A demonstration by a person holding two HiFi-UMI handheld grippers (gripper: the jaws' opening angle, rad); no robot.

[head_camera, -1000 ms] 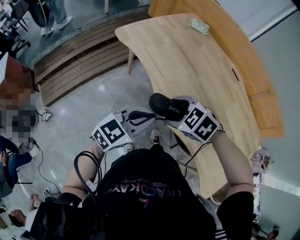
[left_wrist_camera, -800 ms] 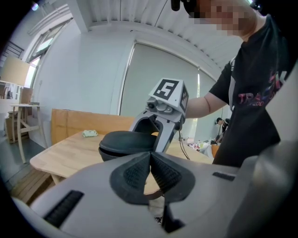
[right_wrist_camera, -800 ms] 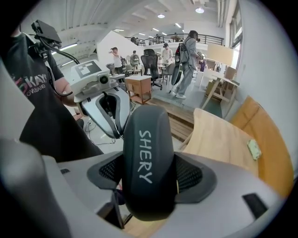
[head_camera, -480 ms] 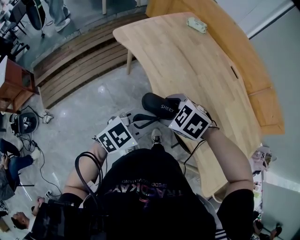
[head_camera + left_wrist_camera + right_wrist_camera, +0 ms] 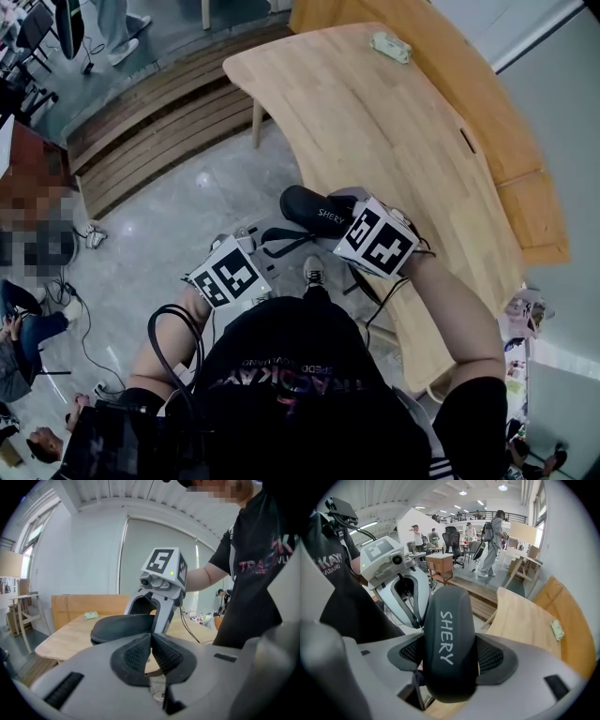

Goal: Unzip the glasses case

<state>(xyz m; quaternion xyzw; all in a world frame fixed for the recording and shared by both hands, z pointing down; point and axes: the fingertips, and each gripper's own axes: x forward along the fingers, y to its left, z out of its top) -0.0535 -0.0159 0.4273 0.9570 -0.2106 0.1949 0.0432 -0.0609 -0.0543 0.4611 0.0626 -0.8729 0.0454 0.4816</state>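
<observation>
**Coach:** Not much has moved since a second ago. Your glasses case and both grippers sit a shade further left in the head view, and the left cube looks slightly rolled. The hold itself looks the same.

**Operator:** So where is the case?

**Coach:** It is up in the air over the floor, just off the table edge, end-on in your right gripper. Those jaws stand wide, with both pads pressed on the case's long sides. Your left gripper has its pads squeezed tight together just short of the case. I can't make out a zip pull between them.

**Operator:** How will it handle?

**Coach:** I'd judge it light, with a stiff shell and a smooth, rather slippery skin, so it may twist in the pads when you tug. Hold it with the right across the middle of the body, clear of the zip. Take the zip pull with the left tips, and draw it round the case's edge rather than straight away from it.
</observation>
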